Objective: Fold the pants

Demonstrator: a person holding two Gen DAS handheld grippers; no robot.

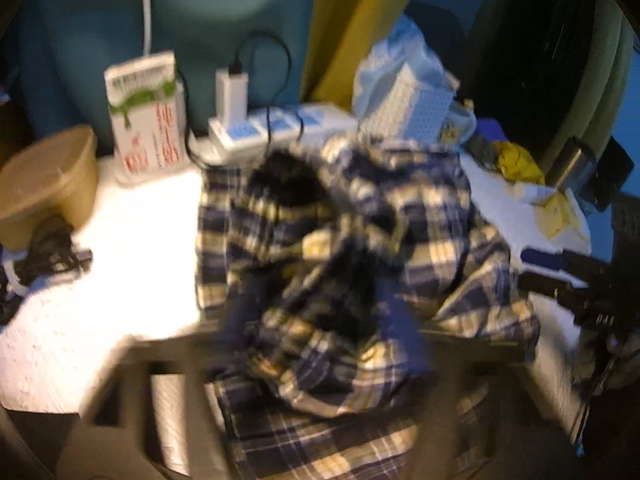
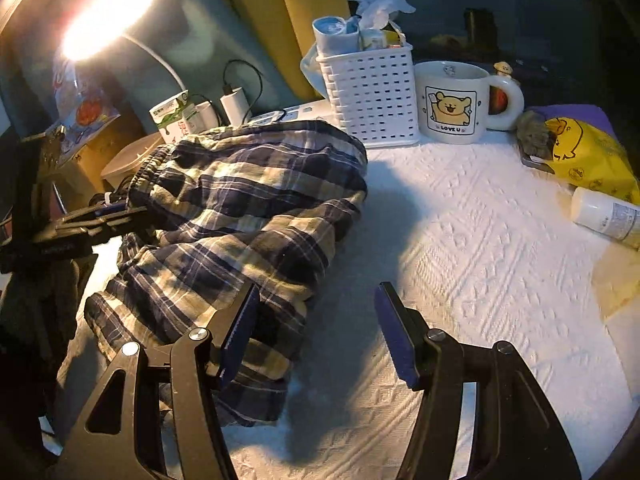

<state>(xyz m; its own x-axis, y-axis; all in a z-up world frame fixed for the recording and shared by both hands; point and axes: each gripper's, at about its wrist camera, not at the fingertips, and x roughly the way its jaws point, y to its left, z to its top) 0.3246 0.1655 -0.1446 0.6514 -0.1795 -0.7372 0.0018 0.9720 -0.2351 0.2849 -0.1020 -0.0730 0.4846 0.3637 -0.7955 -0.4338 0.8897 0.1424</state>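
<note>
Table cover (image 2: 500,240): white, embossed cloth spread over the whole work surface and carrying every item below.
Pants (image 2: 248,216): navy and cream plaid, crumpled in a heap on the left half of the cover in the right wrist view; the elastic waistband lies toward the far left, and one edge hangs off the near side in the left wrist view.
Right gripper (image 2: 318,336): black frame with blue pads, fingers spread wide with nothing between them; the left pad sits just over the near edge of the pants, the right pad over bare cover.
Left gripper (image 2: 120,216): reaches in from the left edge of the right wrist view, fingers close together at the waistband side of the heap; its own camera is motion-blurred, so whether the pads pinch cloth cannot be told.
Basket (image 2: 372,96): white perforated plastic, upright behind the pants, stuffed with small items.
Mug (image 2: 456,104): white, bear picture, just right of the basket.
Yellow bag (image 2: 588,156): far right, near the mug.
White bottle (image 2: 608,216): lying on its side below the bag.
Charger (image 2: 234,106): white, plugged in behind the pants.
</note>
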